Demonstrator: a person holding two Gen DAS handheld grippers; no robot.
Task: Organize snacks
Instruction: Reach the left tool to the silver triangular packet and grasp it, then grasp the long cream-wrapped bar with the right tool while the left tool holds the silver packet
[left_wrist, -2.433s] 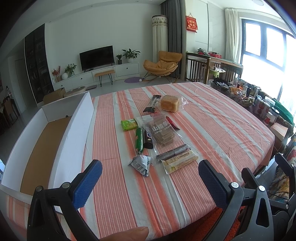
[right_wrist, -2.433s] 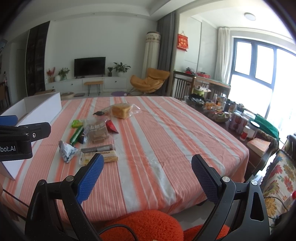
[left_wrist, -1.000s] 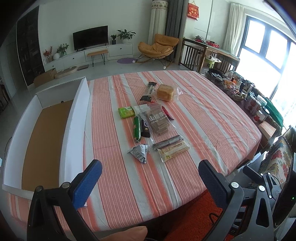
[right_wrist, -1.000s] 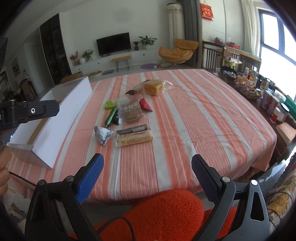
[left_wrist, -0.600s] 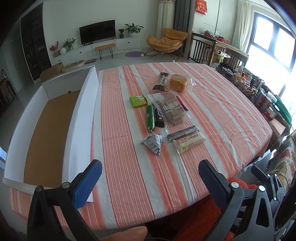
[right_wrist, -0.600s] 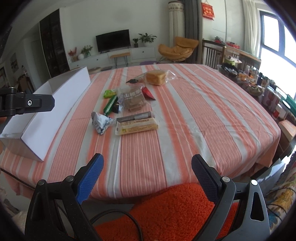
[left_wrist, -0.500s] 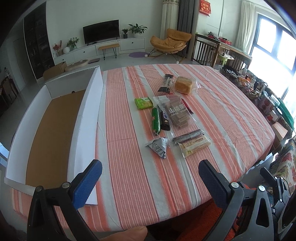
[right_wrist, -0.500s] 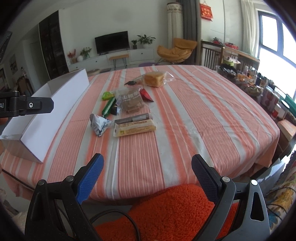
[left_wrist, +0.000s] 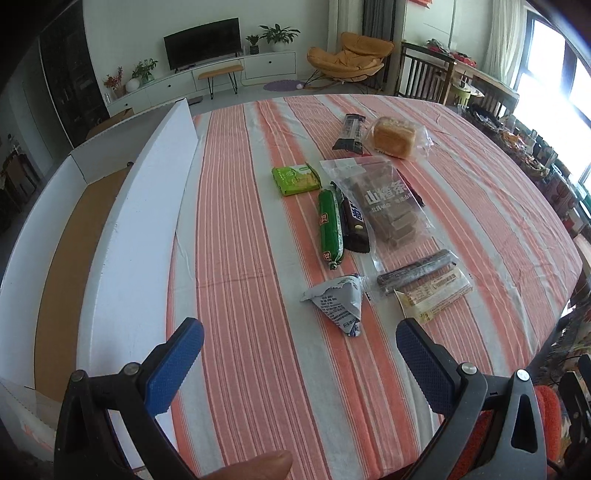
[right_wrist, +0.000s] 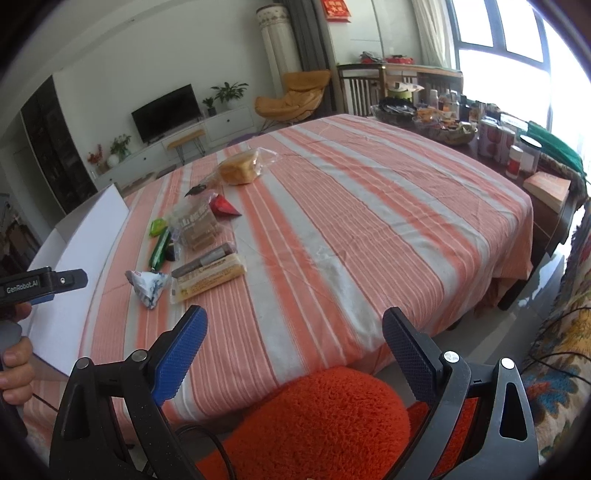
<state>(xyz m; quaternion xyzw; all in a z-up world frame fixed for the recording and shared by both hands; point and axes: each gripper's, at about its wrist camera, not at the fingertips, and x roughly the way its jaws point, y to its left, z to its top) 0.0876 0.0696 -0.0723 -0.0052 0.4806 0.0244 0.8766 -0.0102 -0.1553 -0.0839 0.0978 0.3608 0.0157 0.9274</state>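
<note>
Several snacks lie on the striped tablecloth (left_wrist: 240, 229): a white triangular packet (left_wrist: 338, 304), a green sausage (left_wrist: 330, 223), a dark chocolate bar (left_wrist: 355, 225), a clear bag of brown bars (left_wrist: 388, 206), a beige wafer pack (left_wrist: 434, 297), a green packet (left_wrist: 295, 179) and wrapped bread (left_wrist: 393, 136). My left gripper (left_wrist: 299, 339) hovers open above the near table, just short of the triangular packet. My right gripper (right_wrist: 295, 332) hangs open over the table's front edge, holding nothing. An open white cardboard box (left_wrist: 144, 229) with a brown floor stands at the left.
An orange fuzzy stool (right_wrist: 317, 417) sits below the table's front edge. A side table crowded with jars and baskets (right_wrist: 461, 125) stands at the right by the window. A hand (right_wrist: 14, 365) holds the left gripper's handle at the left.
My left gripper has moved forward and lower over the table, so the snacks look closer. The right gripper has swung to the right and tilted; both stay open.
</note>
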